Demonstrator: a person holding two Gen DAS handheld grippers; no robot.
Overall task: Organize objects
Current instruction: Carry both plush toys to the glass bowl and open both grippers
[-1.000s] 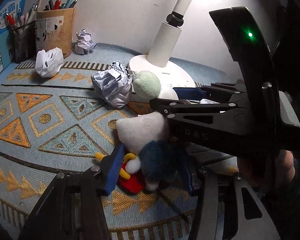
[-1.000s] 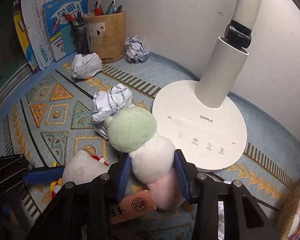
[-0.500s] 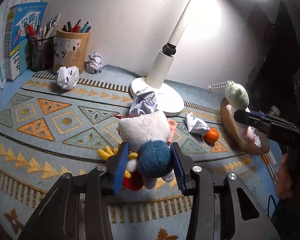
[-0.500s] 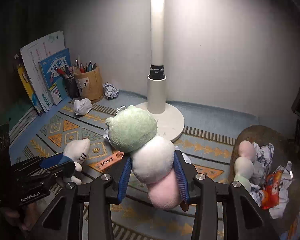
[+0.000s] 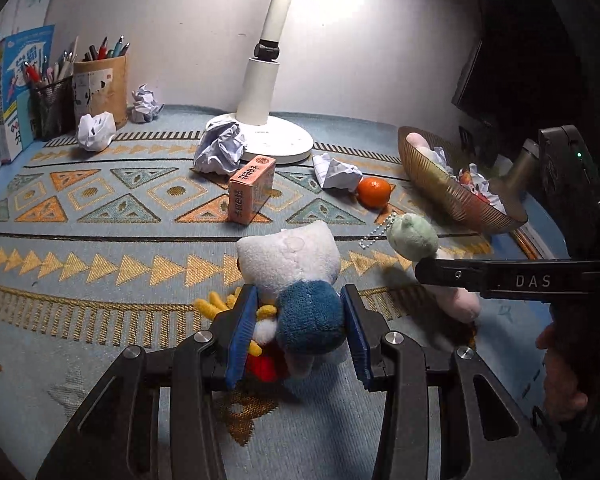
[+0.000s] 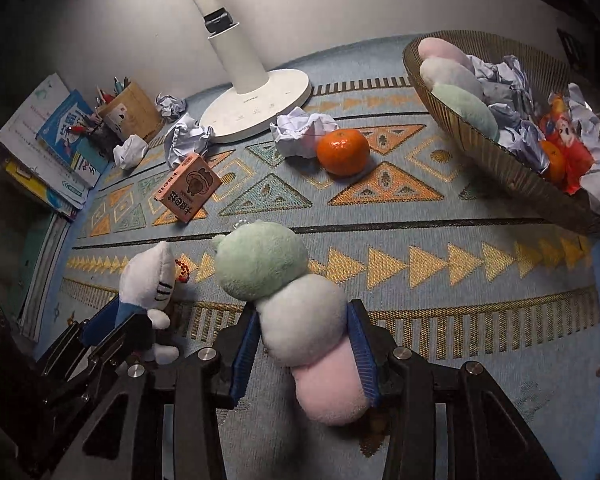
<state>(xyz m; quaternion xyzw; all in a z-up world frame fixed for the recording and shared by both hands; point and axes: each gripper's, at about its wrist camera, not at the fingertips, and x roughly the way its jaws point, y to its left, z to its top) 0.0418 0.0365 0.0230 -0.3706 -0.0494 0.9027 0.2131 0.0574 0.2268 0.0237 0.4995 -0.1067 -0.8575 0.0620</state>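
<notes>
Here, the left gripper [image 5: 298, 332] clamps a white cat plush [image 5: 296, 280] by its blue body above the patterned mat [image 5: 100, 264]. The right gripper [image 6: 306, 344], jaws just eased slightly wider, still pinches a three-ball dango plush [image 6: 296, 304]. Farther off lie an orange box [image 6: 188, 188], a tangerine [image 6: 342, 151], then the basket [image 6: 500, 168].

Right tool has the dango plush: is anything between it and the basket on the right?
Nothing visible blocks it. The dango plush is clamped in the right tool, and only bare rug lies between it and the basket. The orange and crumpled paper sit further back, off that line.
</notes>
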